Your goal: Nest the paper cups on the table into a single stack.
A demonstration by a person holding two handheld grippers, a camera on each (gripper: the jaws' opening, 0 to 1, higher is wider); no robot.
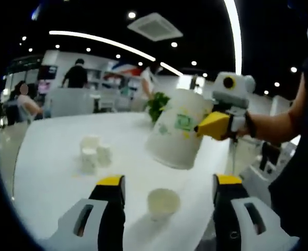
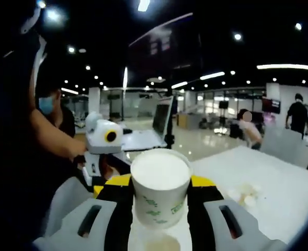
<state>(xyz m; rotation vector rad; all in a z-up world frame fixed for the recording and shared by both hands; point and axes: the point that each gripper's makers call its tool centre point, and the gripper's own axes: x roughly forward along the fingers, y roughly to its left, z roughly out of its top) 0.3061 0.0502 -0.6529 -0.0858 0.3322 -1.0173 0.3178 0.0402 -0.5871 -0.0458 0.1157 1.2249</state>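
Gripping a white paper cup (image 2: 159,188) with green print, the right hand-held gripper (image 2: 160,201) clamps it at lower centre of the right gripper view; in the left gripper view that cup (image 1: 177,133) hangs tilted at centre right, above the white bench (image 1: 54,172). Left hand-held gripper (image 1: 169,196): jaws apart, holding nothing, framing a second cup (image 1: 163,203) standing upright on the bench, bottom centre. A small cluster of cups (image 1: 93,152) sits at centre left, well apart from it.
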